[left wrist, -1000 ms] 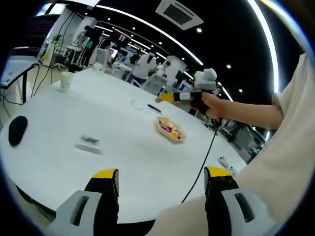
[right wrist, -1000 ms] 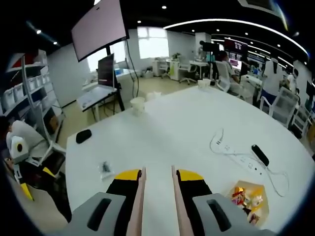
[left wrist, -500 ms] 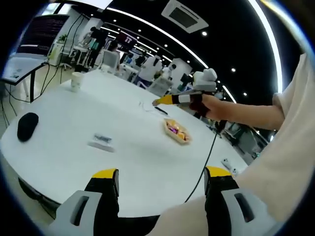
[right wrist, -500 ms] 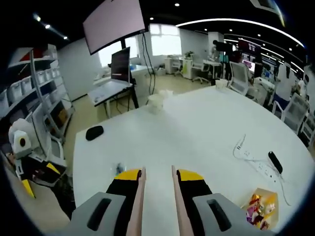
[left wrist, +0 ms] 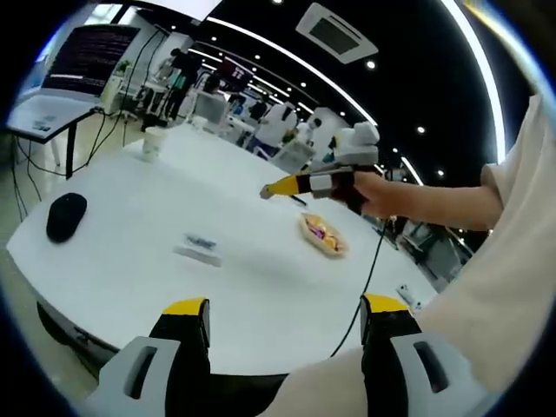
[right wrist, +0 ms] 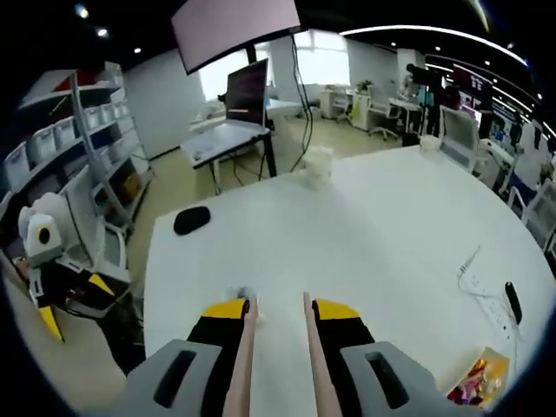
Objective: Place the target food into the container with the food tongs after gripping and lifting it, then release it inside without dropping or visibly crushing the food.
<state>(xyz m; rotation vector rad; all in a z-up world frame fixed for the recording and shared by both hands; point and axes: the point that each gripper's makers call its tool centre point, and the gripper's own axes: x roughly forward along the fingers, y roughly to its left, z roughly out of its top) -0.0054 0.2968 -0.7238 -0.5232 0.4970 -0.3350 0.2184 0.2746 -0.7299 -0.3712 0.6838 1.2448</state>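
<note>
Left gripper view: tongs held over the counter, food in its tray

Your left gripper (left wrist: pixel 282 326) hangs at the near edge of the white counter (left wrist: pixel 130 252), fingers wide and empty. Your right gripper (right wrist: pixel 276 317) holds the tongs (right wrist: pixel 308 347) between narrow fingers, the two pale arms running forward. From the left, it reaches above the counter near the tray (left wrist: pixel 323 236) of wrapped food (left wrist: pixel 318 231). A mouse (left wrist: pixel 65 215) and a cup (left wrist: pixel 154 143) sit well apart.

A black computer mouse (left wrist: pixel 65 216) lies near the round white table's (left wrist: pixel 130 261) edge. A white paper cup (left wrist: pixel 154 144) stands well apart across it.
</note>
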